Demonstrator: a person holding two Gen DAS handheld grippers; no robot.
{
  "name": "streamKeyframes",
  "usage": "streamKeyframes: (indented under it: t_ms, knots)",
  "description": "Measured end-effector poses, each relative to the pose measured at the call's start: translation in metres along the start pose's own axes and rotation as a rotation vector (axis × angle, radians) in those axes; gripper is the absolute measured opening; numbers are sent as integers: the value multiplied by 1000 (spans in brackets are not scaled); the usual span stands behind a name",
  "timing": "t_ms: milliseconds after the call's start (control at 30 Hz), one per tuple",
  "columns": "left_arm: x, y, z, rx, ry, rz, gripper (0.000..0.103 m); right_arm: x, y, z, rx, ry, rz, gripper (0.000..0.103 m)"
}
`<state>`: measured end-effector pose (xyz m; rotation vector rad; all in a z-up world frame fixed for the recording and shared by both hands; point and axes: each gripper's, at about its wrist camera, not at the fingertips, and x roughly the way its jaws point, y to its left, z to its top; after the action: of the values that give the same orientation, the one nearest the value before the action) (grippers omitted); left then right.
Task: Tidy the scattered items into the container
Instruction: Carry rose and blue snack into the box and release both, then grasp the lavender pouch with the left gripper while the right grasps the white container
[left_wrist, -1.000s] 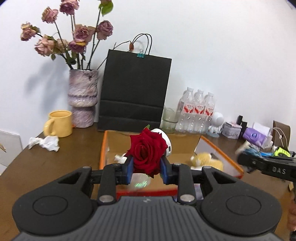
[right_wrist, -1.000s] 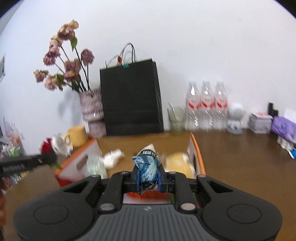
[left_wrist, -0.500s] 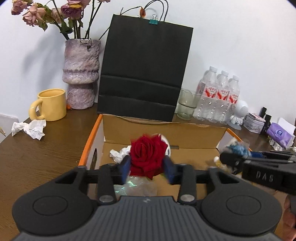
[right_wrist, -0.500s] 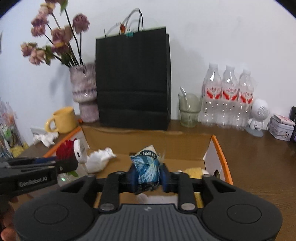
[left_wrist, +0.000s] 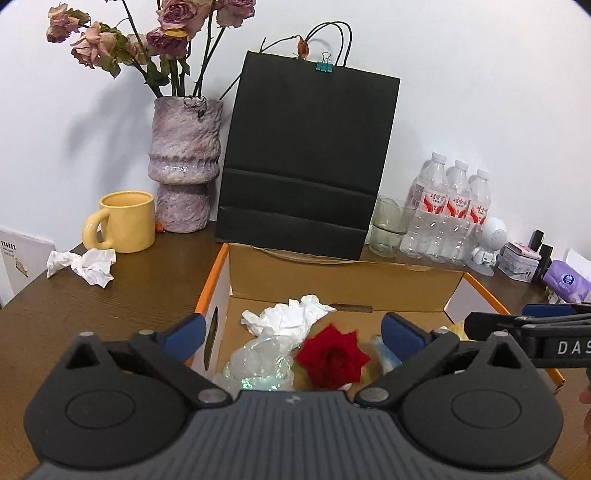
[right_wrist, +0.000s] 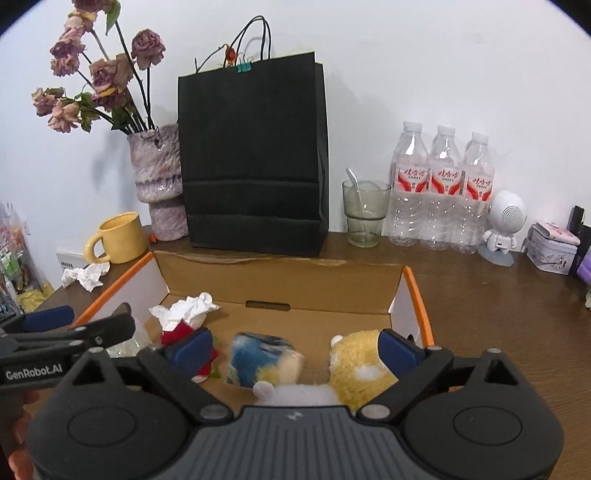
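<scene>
Release step: both my hand-held grippers, left (left_wrist: 291, 332) and right (right_wrist: 295, 345), opening over orange-edged cardboard box (left_wrist: 343, 271), nothing held; next, crumpled white tissue (left_wrist: 83, 264) on desk (left_wrist: 110, 314).

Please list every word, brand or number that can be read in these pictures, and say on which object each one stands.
"GenRobot.AI": side of the left gripper.
"DAS": side of the right gripper; the rest is cut off.
Red labels on the water bottles: too small to read.
Print on the white card: too small.

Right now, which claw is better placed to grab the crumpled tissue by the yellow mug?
Left, probably. The crumpled tissue lies left of the box, on the left claw's side; both claws are opening, nothing gripped.
</scene>
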<state>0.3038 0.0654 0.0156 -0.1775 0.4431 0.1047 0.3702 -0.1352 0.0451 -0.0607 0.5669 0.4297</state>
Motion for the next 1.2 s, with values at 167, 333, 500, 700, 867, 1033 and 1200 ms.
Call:
streamKeyframes:
  t_ms: [167,333,500,700,867,1033,1200]
  knots:
    - [-3,-1,-1,1,-7,0,103,-2,2,0,-14,-3,-6,97]
    - [-4,-1,-1,2,-12,-1,103,0,4,0,-25,3,-6,97]
    - [-7,-1,-1,-1,-20,-5,103,-3,5,0,-28,-3,-7,97]
    - [-24,-3,4,-5,-37,-29,103,-20,2,1,-20,-40,-19,97]
    - [-47,0,4,-5,-35,-111,103,-50,-6,-10,-14,-73,-27,97]
    - [-64,0,-11,57,-2,-168,103,-79,-19,-33,1,-97,-39,97]
    - [-71,-2,-32,133,28,-202,103,-85,-20,-64,29,-35,27,97]
